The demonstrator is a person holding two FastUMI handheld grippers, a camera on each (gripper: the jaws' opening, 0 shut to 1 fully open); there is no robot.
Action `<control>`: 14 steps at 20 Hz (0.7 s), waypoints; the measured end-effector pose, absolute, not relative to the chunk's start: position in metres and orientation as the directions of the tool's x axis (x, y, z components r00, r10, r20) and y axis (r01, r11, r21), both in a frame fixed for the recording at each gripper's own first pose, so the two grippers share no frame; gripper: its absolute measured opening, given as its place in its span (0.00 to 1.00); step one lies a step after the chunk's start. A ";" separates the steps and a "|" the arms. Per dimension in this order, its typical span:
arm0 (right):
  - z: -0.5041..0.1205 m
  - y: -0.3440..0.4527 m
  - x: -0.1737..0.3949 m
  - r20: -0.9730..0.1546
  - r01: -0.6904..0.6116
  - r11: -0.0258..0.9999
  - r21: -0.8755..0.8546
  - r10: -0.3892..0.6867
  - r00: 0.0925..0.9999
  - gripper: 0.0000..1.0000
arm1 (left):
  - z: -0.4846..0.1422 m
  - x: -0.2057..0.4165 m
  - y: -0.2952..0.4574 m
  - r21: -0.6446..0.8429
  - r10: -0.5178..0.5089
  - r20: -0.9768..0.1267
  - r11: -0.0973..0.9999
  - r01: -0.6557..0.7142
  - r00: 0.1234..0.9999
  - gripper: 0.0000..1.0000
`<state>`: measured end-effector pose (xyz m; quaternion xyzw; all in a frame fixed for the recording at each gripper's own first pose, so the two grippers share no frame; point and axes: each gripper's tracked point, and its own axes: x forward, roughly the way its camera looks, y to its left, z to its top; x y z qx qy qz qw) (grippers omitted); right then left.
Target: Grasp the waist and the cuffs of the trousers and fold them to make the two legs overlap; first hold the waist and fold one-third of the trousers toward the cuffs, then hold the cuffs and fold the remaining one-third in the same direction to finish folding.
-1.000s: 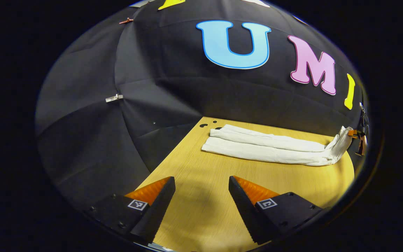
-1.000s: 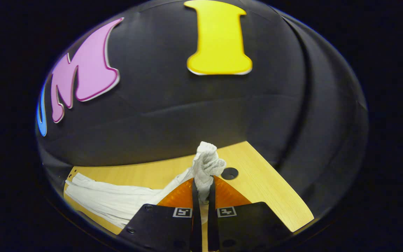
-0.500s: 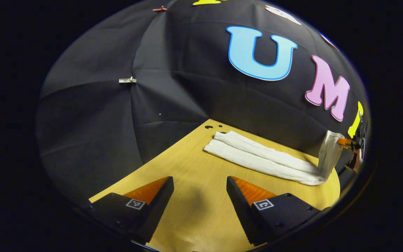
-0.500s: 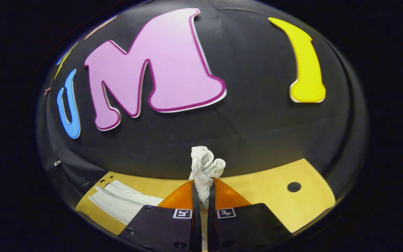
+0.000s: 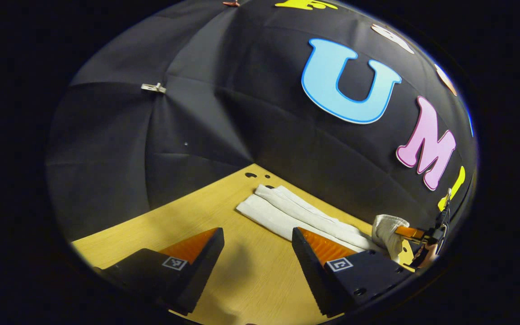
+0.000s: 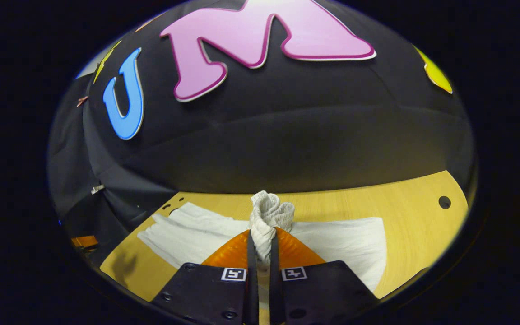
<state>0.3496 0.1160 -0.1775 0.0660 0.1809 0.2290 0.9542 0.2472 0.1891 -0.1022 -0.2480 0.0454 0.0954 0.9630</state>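
White trousers (image 5: 287,212) lie lengthwise on the wooden table (image 5: 188,216), the two legs side by side. My right gripper (image 6: 261,239) is shut on the bunched waist (image 6: 271,214), holding it over the flat cloth (image 6: 188,228), which spreads to both sides below it. From the left gripper view the same bunch (image 5: 386,228) hangs at the far right, pinched by the right gripper (image 5: 415,233). My left gripper (image 5: 257,234) is open above bare table, short of the trousers, with nothing between its fingers. Its right finger hides part of the legs.
Small holes (image 5: 251,174) mark the table's far corner beside the cuffs, and a round hole (image 6: 444,201) sits at the right side. Black cloth walls close in behind the table. The left gripper (image 6: 84,241) peeks in at the left edge.
The right gripper has carried the held waist up and over toward the cuffs, so cloth now lies beneath it. The left gripper stayed open and turned a little.
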 end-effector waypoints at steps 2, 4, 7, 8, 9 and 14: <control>-0.189 0.123 0.339 -0.302 -0.441 0.869 0.224 0.493 0.816 0.23 | -0.101 0.275 0.194 -0.451 0.157 -0.132 0.870 -0.200 0.979 0.96; -0.193 0.126 0.330 -0.301 -0.443 0.851 0.282 0.517 0.801 0.34 | -0.099 0.303 0.203 -0.405 0.172 -0.124 0.890 -0.208 0.977 0.91; -0.197 0.114 0.320 -0.294 -0.414 0.858 0.304 0.498 0.816 0.67 | -0.095 0.347 0.211 -0.376 0.162 -0.151 0.903 -0.208 0.975 0.96; -0.192 0.104 0.318 -0.284 -0.399 0.866 0.303 0.482 0.829 0.82 | -0.096 0.362 0.213 -0.380 0.155 -0.159 0.902 -0.205 0.975 0.96; -0.191 0.093 0.316 -0.278 -0.378 0.877 0.295 0.458 0.845 0.98 | -0.097 0.374 0.216 -0.380 0.153 -0.172 0.901 -0.209 0.973 0.96; -0.178 0.006 0.295 -0.264 -0.294 0.940 0.175 0.332 0.905 0.98 | -0.120 0.420 0.231 -0.337 0.155 -0.249 0.912 -0.236 0.956 0.96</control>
